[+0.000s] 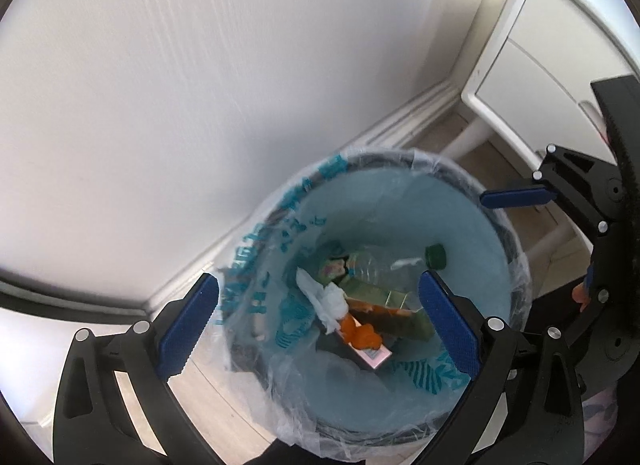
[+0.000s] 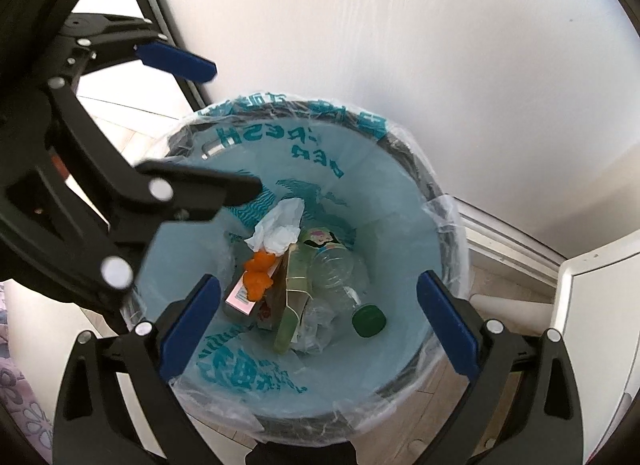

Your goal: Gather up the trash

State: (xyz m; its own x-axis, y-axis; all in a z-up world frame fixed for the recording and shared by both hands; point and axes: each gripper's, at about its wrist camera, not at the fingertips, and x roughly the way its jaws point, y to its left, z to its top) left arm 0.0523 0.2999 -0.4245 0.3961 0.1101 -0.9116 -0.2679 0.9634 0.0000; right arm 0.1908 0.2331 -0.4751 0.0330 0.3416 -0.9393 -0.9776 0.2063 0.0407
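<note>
Black-framed left tongs (image 1: 318, 317) and right tongs (image 2: 318, 321) we aim steeply down | both gape wide, gripping nothing | crushed clear plastic bottle (image 2: 340, 269) lies inside plastic-lined round bin (image 2: 400, 201).

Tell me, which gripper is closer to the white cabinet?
Right. The right gripper hovers over the bin on the side by the cabinet; the left gripper hovers over the bin's other side, farther off.
</note>
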